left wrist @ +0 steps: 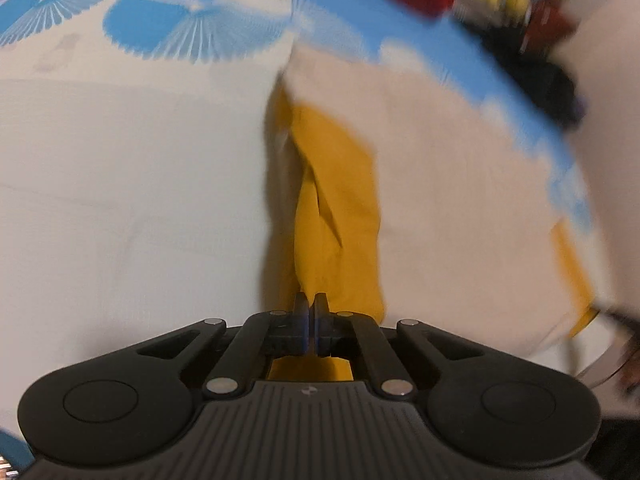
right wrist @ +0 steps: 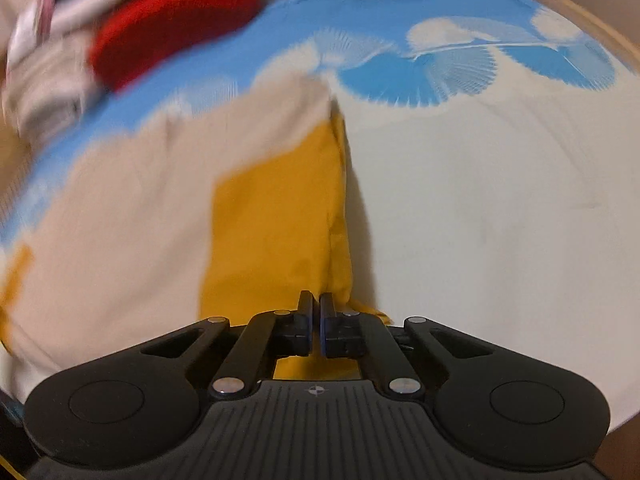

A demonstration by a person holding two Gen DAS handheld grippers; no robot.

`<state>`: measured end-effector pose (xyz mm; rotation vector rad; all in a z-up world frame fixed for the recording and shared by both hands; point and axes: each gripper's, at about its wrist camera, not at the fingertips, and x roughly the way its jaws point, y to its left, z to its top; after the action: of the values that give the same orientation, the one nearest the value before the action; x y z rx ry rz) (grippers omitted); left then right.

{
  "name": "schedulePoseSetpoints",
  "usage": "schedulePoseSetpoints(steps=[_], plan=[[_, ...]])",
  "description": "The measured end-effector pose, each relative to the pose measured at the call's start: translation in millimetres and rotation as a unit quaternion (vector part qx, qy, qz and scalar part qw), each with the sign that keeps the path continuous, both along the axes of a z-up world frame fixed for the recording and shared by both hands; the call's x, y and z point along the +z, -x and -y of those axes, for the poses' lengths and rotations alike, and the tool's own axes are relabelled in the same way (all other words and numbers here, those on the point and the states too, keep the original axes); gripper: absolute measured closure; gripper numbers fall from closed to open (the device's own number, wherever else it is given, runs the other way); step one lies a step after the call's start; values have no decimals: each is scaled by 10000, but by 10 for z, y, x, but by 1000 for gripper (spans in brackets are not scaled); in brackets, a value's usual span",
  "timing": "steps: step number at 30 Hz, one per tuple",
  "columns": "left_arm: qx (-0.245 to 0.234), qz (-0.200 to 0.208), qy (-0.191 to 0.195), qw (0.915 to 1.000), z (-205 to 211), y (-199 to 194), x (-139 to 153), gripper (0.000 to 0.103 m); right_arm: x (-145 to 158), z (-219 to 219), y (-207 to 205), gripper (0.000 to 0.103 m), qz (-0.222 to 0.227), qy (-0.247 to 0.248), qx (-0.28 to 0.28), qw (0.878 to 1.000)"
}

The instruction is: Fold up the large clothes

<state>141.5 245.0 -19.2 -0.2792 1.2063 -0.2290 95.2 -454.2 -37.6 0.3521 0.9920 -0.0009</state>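
While both cameras look steeply down at a bed, the left gripper has its two black fingers pressed together, and a fold of mustard-yellow cloth runs away from the tips, up the middle of the left wrist view. The yellow cloth also shows under the gripper body, so the fingers seem to be clamped on it, though the exact contact point is hidden by the fingers themselves. On the right side of this yellow band lies a cream cloth panel, which looks like part of the same garment; whether it is one piece I cannot tell.

In the right wrist view, the right gripper also has its fingers nearly together, with only a thin slit between them. The same yellow cloth lies directly before and below the tips, with its long edge just to the right of them, and the cream panel is on its left. The grip on the cloth is not clearly visible here.

The garment rests on a white bed sheet with a blue fan-like pattern near the far edge. A red object and some blurred things lie beyond the blue border.
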Motion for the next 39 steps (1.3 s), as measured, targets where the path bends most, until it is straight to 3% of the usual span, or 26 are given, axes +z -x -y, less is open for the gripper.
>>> schedulePoseSetpoints(steps=[3, 5, 7, 9, 12, 14, 15, 16, 18, 21, 22, 24, 26, 27, 28, 31, 34, 36, 37, 39], plan=[[-479, -431, -813, 9946, 196, 69, -159, 93, -107, -48, -5, 101, -396, 176, -50, 9990], [-700, -252, -1179, 9902, 303, 122, -90, 90, -233, -137, -20, 98, -759, 467, 25, 9960], [-776, 166, -1141, 9903, 347, 155, 86, 90, -262, -167, -31, 96, -852, 677, -52, 9940], [-861, 441, -762, 9924, 358, 174, 202, 90, -189, -191, -19, 96, -683, 755, -93, 9948], [-1250, 253, -533, 9904, 459, 172, 97, 84, -114, -239, -16, 96, -405, 801, 31, 9960], [-1522, -194, -1017, 9829, 575, 180, -119, 81, -244, -267, -40, 96, -706, 945, 150, 9929], [-1672, -379, -1390, 9753, 623, 197, -231, 81, -351, -277, -52, 96, -970, 1090, 184, 9891], [-1734, -445, -1517, 9721, 627, 205, -276, 81, -435, -277, -67, 96, -1167, 1205, 220, 9856], [-1650, -377, -1424, 9752, 599, 177, -208, 80, -529, -277, -75, 96, -1326, 1415, 327, 9805], [-1534, -194, -1126, 9815, 551, 200, -104, 73, -408, -237, -84, 96, -1024, 1311, 187, 9859], [-1491, -328, -1222, 9807, 544, 178, -147, 73, -365, -210, -81, 96, -885, 1211, 127, 9886], [-1562, -562, -1637, 9725, 581, 236, -281, 73, -407, -187, -85, 96, -1030, 1335, 134, 9856], [-1707, -346, -1856, 9671, 673, 281, -200, 72, -505, -219, -57, 96, -1343, 1698, 221, 9760], [-1687, -158, -1906, 9669, 699, 308, -118, 68, -471, -244, -61, 96, -1293, 1863, 225, 9737], [-1616, 90, -1913, 9681, 727, 330, 9, 62, -378, -263, -47, 96, -1073, 1983, 179, 9741], [-1413, 756, -1843, 9697, 855, 415, 417, 59, 39, -316, 69, 95, -83, 2009, -102, 9795], [-1275, 1799, -1848, 9577, 1122, 664, 944, 49, 540, -465, 225, 91, 944, 2129, -191, 9723], [-1144, 2397, -1707, 9489, 1283, 801, 1205, 37, 879, -590, 380, 82, 1584, 2055, -205, 9655], [-1054, 2668, -1586, 9447, 1346, 936, 1320, 33, 1036, -646, 463, 72, 1870, 2002, -210, 9615], [-888, 3042, -1296, 9395, 1544, 1162, 1445, 31, 1291, -751, 652, 58, 2395, 1856, -226, 9527]])
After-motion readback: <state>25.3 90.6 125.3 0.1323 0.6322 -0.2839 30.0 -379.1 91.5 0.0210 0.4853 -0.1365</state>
